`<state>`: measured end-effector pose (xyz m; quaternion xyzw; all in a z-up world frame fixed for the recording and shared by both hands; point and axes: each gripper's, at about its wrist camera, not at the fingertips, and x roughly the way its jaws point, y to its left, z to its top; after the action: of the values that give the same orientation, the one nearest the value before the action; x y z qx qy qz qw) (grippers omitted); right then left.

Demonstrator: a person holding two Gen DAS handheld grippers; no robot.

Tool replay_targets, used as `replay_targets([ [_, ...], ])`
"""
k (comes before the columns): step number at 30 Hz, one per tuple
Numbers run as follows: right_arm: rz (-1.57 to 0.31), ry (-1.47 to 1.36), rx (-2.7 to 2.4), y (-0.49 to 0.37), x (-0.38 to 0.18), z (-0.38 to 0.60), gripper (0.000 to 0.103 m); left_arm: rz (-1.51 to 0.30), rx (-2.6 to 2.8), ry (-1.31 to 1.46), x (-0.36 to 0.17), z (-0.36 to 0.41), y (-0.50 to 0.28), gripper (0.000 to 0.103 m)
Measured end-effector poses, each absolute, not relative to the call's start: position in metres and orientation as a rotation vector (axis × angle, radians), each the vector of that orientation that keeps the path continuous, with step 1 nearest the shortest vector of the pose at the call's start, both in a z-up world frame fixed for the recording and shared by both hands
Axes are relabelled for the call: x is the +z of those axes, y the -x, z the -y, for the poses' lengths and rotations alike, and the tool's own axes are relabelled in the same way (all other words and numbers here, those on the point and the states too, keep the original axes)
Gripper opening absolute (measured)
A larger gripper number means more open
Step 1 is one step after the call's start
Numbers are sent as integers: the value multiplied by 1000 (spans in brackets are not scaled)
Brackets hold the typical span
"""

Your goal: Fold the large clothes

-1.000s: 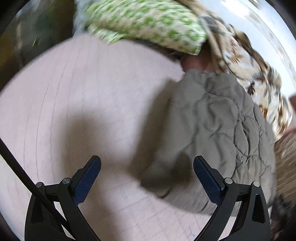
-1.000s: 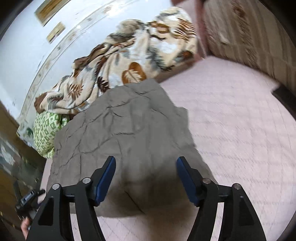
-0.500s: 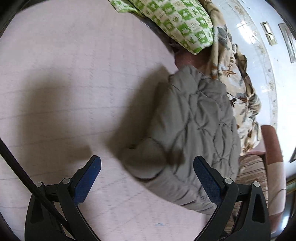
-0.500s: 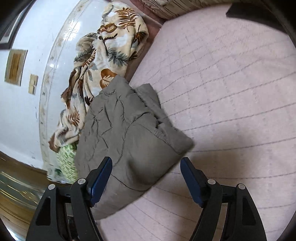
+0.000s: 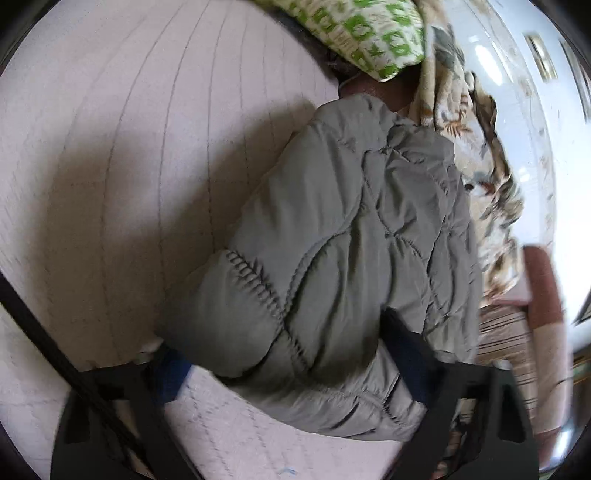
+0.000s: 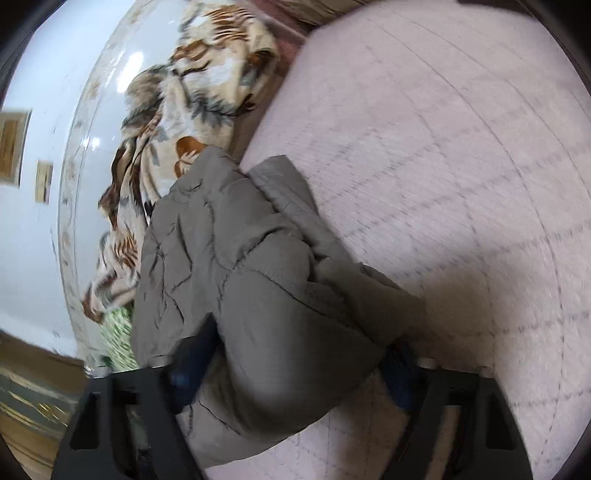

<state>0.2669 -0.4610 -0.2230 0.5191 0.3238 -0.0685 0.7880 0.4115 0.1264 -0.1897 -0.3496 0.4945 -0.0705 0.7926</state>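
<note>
Item one — grey quilted jacket (image 5: 343, 236), bunched on the pink quilted bed cover (image 5: 129, 122), filling my left view from centre to 5 o'clock.

Item two — my left gripper (image 5: 291, 363): jaws have just been closing, the jacket's elastic cuff end between them; whether the pads press it yet, I cannot tell.

Item three — my right gripper (image 6: 295, 363): jaws likewise just closing around a puffy fold of the jacket; contact blurred, cannot tell.

Item four: leaf-print blanket (image 6: 192, 110) at 11 o'clock in the right view, green patterned pillow (image 5: 362, 29) at 12 o'clock in the left view.
</note>
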Motion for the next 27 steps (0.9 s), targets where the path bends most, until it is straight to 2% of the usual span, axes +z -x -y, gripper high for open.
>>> replay_targets([
  [2, -729, -973, -164, -272, -210, 452, 49, -1044, -136, 634, -177, -116, -414, 69],
  [5, -749, -719, -196, -277, -186, 429, 39, -989, -84, 418, -158, -92, -414, 60],
  [9, -717, -323, -273, -278, -152, 385, 35, -879, -19, 183, -136, -64, -405, 51],
  [14, -645, -98, -299, -270, -129, 362, 34, -739, 25, 23, -111, -46, -390, 49],
  [20, -545, 24, -306, -254, -103, 346, 34, -623, 71, -86, -89, -37, -371, 48],
  [27, -523, 9, -268, -222, -86, 343, 34, -598, 64, -80, -75, -47, -332, 48],
])
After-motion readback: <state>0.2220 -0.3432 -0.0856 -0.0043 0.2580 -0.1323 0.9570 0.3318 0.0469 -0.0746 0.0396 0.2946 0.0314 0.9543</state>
